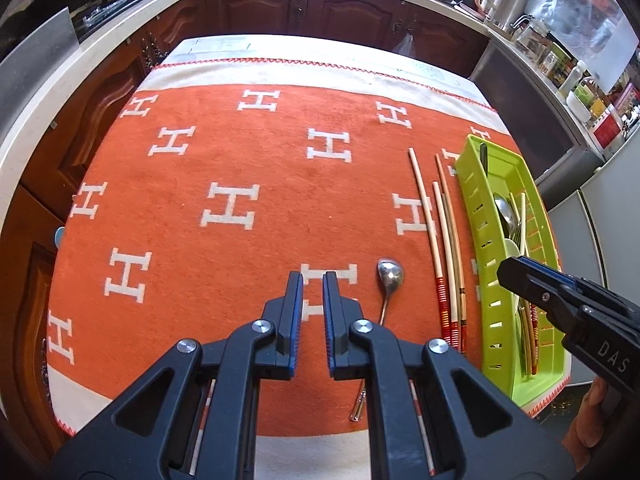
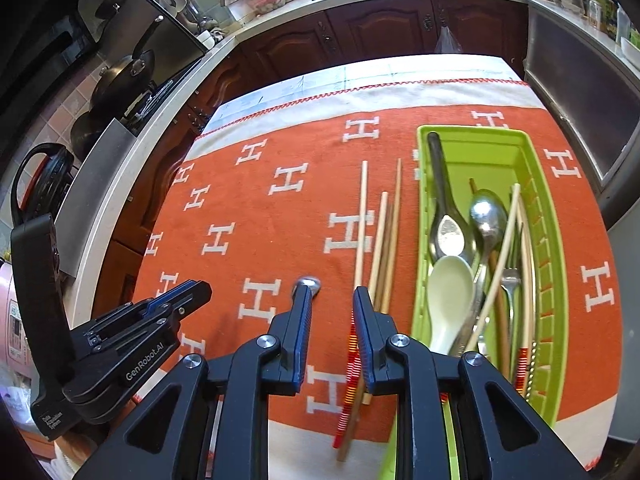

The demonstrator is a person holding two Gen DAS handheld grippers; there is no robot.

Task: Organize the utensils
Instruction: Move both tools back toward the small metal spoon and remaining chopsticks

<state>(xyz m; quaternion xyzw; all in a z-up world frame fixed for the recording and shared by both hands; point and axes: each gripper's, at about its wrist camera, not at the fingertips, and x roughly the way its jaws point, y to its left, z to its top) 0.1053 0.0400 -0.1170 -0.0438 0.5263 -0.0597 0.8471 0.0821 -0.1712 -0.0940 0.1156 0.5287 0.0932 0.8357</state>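
My left gripper (image 1: 313, 280) and right gripper (image 2: 332, 300): matt black plastic, ribbed blue pads (image 1: 297, 312), shiny metal pivot pins.

Landmark is the tray (image 2: 554, 280): glossy lime-green plastic, slotted walls. Under it, the cloth (image 1: 240, 152) is fuzzy, matt orange fabric with white H shapes and red stitched edging.

Just left of the tray, chopsticks (image 1: 430, 224) are pale, matt wood with glossy red-and-gold banded ends. Further left of the tray, a spoon (image 1: 390, 276) in polished, mirror-like metal.

Inside the tray: polished metal spoons (image 2: 486, 212), a smooth, glossy white soup spoon (image 2: 452, 292), looks ceramic or plastic, can't tell which, and a metal fork (image 2: 510, 280).
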